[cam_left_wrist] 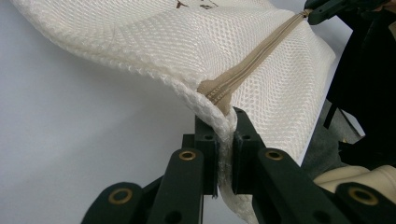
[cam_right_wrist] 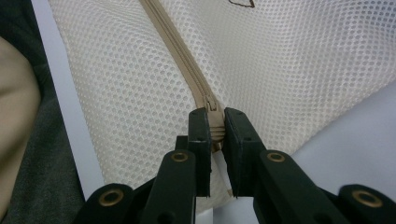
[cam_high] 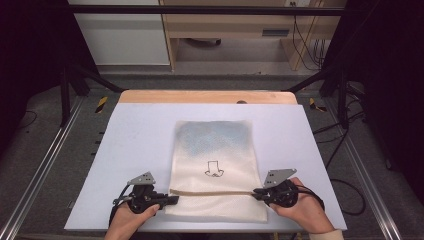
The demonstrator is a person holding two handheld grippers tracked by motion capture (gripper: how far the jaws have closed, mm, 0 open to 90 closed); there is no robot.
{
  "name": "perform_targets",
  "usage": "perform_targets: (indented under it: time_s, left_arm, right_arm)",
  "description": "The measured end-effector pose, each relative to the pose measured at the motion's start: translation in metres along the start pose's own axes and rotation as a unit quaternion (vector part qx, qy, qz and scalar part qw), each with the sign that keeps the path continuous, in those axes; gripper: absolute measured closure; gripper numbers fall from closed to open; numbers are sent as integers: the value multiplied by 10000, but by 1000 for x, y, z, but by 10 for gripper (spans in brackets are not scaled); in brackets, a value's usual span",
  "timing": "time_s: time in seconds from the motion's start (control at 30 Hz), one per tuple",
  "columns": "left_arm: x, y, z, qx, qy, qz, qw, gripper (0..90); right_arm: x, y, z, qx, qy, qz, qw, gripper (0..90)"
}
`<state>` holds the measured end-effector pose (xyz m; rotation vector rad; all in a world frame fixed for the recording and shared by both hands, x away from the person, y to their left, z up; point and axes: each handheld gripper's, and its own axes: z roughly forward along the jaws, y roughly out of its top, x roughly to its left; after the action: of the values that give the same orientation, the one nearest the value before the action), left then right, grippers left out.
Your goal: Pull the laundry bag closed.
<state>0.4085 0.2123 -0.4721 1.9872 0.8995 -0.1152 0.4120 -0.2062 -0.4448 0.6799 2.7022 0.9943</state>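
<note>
High view: mesh bag [cam_high: 215, 165] laid at the table's [cam_high: 125, 150] near edge, bag edge pinched by left gripper [cam_high: 172, 200], zipper [cam_high: 212, 192] end clamped by right gripper [cam_high: 256, 191]; mesh could be snagged if pulled askew.

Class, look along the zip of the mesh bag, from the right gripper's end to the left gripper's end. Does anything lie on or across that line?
Nothing visible does. The zip runs bare across the bag from the right gripper, shut on its end, to the left gripper, shut on the bag's edge.
</note>
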Motion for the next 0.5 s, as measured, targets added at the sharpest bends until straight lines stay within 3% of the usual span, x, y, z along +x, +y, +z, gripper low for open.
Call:
perform_targets:
  time_s: [0.5]
  left_arm:
    - [-1,0,-1,1,27,12,10000,837]
  right_arm:
    - [-5,-13,-5,84,-63,144,9998,820]
